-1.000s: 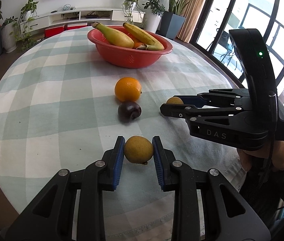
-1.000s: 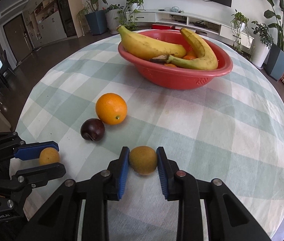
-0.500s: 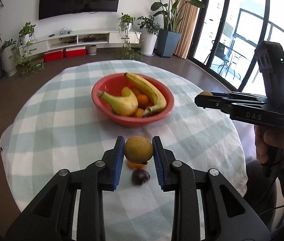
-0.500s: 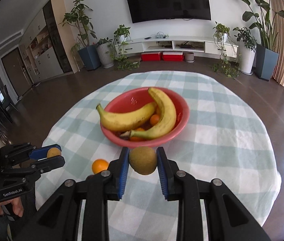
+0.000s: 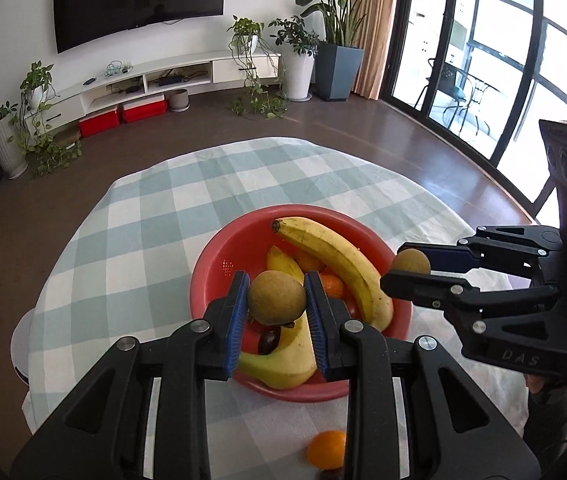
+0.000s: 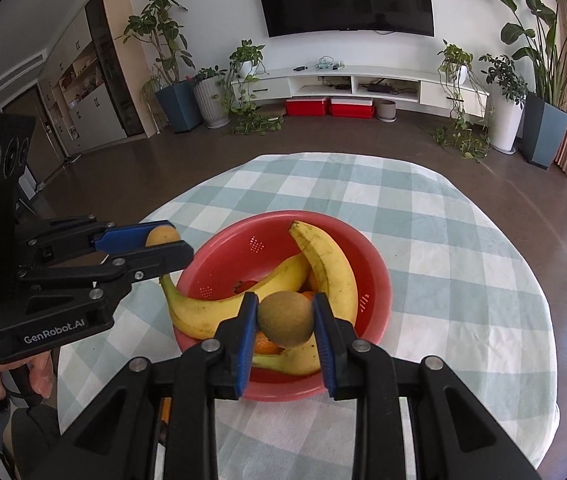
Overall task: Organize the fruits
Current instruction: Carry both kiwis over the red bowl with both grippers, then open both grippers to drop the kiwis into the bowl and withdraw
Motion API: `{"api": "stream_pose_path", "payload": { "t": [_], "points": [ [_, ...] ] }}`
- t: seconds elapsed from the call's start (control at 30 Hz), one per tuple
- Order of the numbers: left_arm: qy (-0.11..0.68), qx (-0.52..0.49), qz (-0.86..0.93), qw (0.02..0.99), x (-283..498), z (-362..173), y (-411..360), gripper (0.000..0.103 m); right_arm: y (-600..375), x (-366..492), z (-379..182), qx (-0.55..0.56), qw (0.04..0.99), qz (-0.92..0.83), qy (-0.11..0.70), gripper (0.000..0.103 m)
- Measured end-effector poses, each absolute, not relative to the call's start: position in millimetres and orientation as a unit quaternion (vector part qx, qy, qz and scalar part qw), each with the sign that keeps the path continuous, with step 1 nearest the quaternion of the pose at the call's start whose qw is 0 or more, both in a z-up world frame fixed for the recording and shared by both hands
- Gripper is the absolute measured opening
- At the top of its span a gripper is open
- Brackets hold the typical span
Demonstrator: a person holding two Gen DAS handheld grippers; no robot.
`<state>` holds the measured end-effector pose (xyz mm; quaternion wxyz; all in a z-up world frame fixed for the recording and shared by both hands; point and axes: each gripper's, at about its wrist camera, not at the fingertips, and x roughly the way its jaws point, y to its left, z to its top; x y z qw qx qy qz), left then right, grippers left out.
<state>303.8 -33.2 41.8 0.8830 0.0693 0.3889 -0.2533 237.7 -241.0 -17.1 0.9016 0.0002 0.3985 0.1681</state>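
Left claw: pinching a round brownish-green fruit between its blue pads, held in the air above the red bowl.
Right claw: same story, pinching its own round brown fruit across the widest part, poised above the bowl's near side.
Where the fruit sits: each one is gripped at its middle, pads flat on both flanks, nothing drooping or tilting.
How it handles: I'd call these small, firm and light; the skin looks dull and rough, so not slippery, but a round shape can squirt out if the pads close off-centre.
Best hold: straight across the equator, as now; squeezing harder looks more likely to bruise than to help.
Bowl contents: two bananas lie crossed, with small oranges and something dark beneath, so the landing is lumpy and a dropped fruit may roll.
Left behind: an orange lies on the checked worktop, just short of the bowl.
Release, my guess: go low before letting go.
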Motion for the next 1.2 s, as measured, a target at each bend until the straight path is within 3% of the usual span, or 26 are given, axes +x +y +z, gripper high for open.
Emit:
{"api": "stream_pose_path", "payload": {
  "t": [0.53,1.2],
  "points": [
    [0.428,0.08,-0.24,0.868,341,-21,-49,0.026,-231,264,-57,-0.033,0.892,0.153,0.423,0.03],
    [0.429,0.078,-0.232,0.87,342,-28,-49,0.027,-225,260,-59,-0.048,0.893,0.149,0.421,0.031]
  ]
}}
